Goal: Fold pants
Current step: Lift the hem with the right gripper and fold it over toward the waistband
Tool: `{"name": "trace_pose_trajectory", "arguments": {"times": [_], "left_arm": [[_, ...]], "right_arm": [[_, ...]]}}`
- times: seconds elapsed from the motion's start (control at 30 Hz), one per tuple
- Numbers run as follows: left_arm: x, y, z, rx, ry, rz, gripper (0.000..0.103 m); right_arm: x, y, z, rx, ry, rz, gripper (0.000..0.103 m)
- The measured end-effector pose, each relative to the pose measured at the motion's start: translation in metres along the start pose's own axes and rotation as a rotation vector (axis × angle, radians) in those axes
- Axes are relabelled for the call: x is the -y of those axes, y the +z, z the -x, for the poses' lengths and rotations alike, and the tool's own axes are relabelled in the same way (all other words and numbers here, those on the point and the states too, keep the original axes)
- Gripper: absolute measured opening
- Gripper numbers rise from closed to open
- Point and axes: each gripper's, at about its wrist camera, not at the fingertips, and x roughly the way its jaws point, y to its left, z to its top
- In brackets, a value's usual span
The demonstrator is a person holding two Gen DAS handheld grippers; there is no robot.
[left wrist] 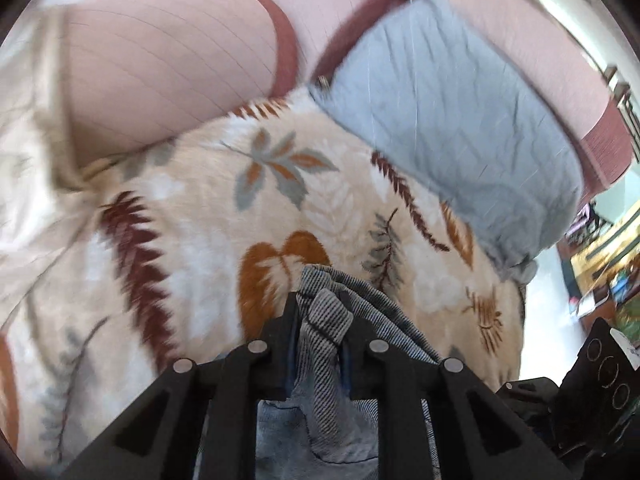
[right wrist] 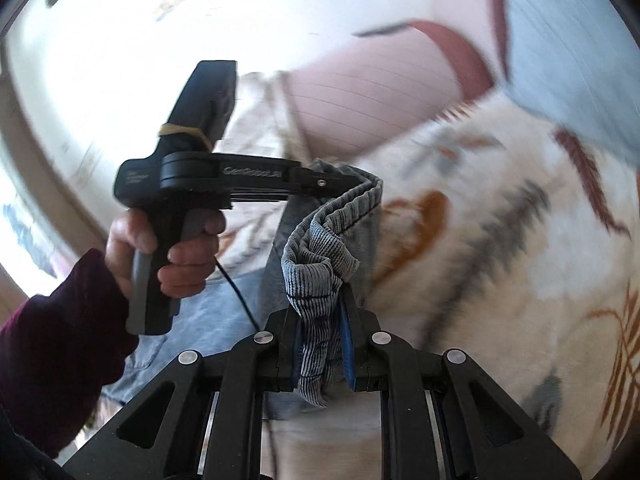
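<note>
The pants (left wrist: pixel 328 316) are grey-blue denim with a ribbed elastic waistband, lifted above the bed. In the left wrist view my left gripper (left wrist: pixel 320 304) is shut on a bunched fold of that waistband. In the right wrist view my right gripper (right wrist: pixel 320 308) is shut on another part of the same waistband, and the pants (right wrist: pixel 316 264) hang down below the jaws. The left gripper (right wrist: pixel 348 179) also shows there, up and to the left, its tips clamped on the waistband and a hand (right wrist: pixel 188 256) on its grip. The ribbed band runs slack between the two grippers.
A floral cream blanket (left wrist: pixel 200 220) covers the bed beneath. Pink striped pillows (left wrist: pixel 160 72) and a grey-blue quilted pillow (left wrist: pixel 440 120) lie at the far end. The bed's edge and a cluttered shelf (left wrist: pixel 600 264) are at the right. A dark maroon sleeve (right wrist: pixel 60 340) fills the lower left.
</note>
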Motion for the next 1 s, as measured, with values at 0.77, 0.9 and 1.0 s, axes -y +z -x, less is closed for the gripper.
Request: {"name": "trace_pose_trajectory", "arguments": {"times": [0.77, 0.9, 1.0], "left_arm": [[-0.195, -0.207, 0.118, -0.020, 0.284, 0.490, 0.030], [-0.183, -0.212, 0.154, 0.058, 0.396, 0.452, 0.038], [-0.175, -0.219, 0.189, 0.141, 0.434, 0.465, 0.041]], "right_arm": [[-0.183, -0.103, -0.142, -0.482, 0.144, 0.162, 0.028], [-0.172, -0.087, -0.129, -0.511, 0.272, 0.089, 0.034], [-0.152, -0.070, -0.113, -0.474, 0.406, -0.040, 0.046]]}}
